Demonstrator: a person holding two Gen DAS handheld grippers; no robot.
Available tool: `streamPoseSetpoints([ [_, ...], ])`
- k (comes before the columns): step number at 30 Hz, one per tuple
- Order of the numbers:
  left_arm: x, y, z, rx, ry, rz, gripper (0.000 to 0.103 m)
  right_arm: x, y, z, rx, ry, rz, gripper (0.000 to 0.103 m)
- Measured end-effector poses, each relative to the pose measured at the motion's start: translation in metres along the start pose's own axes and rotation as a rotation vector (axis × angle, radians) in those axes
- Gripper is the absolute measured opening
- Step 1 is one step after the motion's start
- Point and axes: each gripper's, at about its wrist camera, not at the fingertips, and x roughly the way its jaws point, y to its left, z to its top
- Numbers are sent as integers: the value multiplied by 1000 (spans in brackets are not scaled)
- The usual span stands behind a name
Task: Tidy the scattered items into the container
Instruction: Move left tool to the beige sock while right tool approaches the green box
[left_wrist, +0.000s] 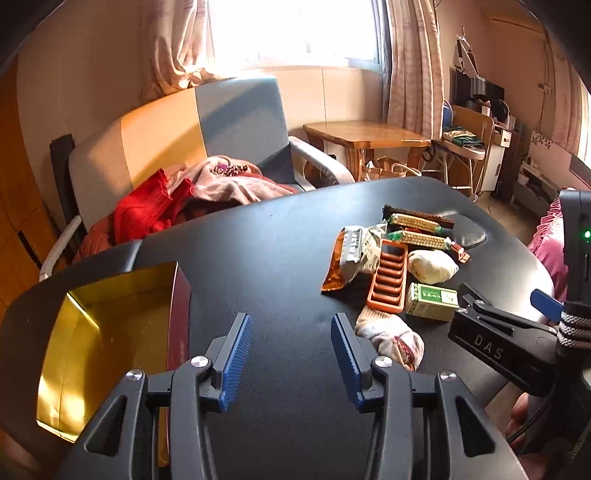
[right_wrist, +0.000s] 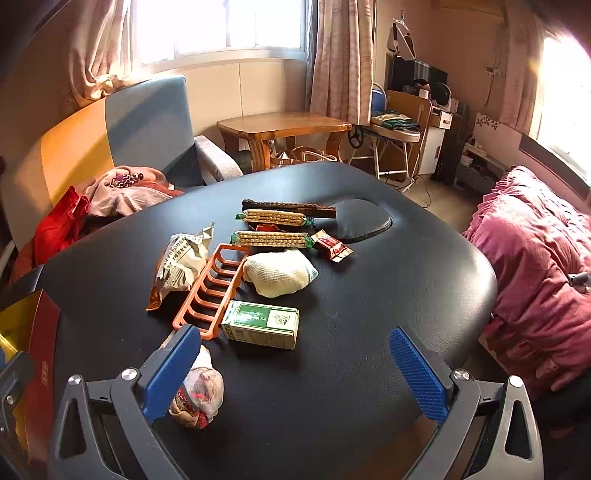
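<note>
- Left gripper (left_wrist: 291, 354): jaws spread, nothing between them, over bare black table (left_wrist: 258, 258) at lower centre of the left wrist view.
- Right gripper (right_wrist: 291, 376): jaws spread wide and empty; rolled sock (right_wrist: 201, 397) lies just inside its left pad, lower left of the right wrist view.
- Container (left_wrist: 110, 332): open gold-lined box with red wall, lower left of the left wrist view, at the table's edge. No items visible inside.
- Scattered items cluster mid-frame in the right wrist view: green carton (right_wrist: 262, 328), orange rack (right_wrist: 214, 291), white bundle (right_wrist: 279, 275), snack bag (right_wrist: 181, 266), two wafer packs (right_wrist: 271, 239), small red packet (right_wrist: 332, 247).
- Risk: carton touches the rack; closing on either would likely drag the other.
- Risk: the soft sock may slip out of a shallow pinch.
- Risk: the box sits near the table edge; a nudge could push it off.
- Room: bare table between grippers and box; right edge well apart from the pile.
</note>
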Motion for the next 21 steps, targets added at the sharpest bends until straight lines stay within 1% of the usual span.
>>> streamPoseSetpoints([
  [4, -1, -4, -3, 2, 1, -3, 46, 1, 2, -2, -9, 9, -5, 103],
  [7, 12, -5, -10, -4, 46, -20, 45, 5, 2, -5, -13, 22, 27, 103],
  [9, 20, -4, -16, -2, 74, -31, 45, 3, -4, -8, -22, 16, 80, 103],
  [12, 29, 0, -25, 0, 108, -43, 46, 8, -14, -16, -20, 24, 207, 103],
  [14, 36, 0, -32, 12, 132, -48, 46, 13, -18, -22, -33, 41, 224, 103],
  [17, 45, -2, -44, 32, 170, -56, 46, 19, -23, -28, -36, 76, 287, 103],
  [21, 62, -2, -64, 70, 233, -58, 46, 29, -22, -29, -11, 165, 488, 103],
])
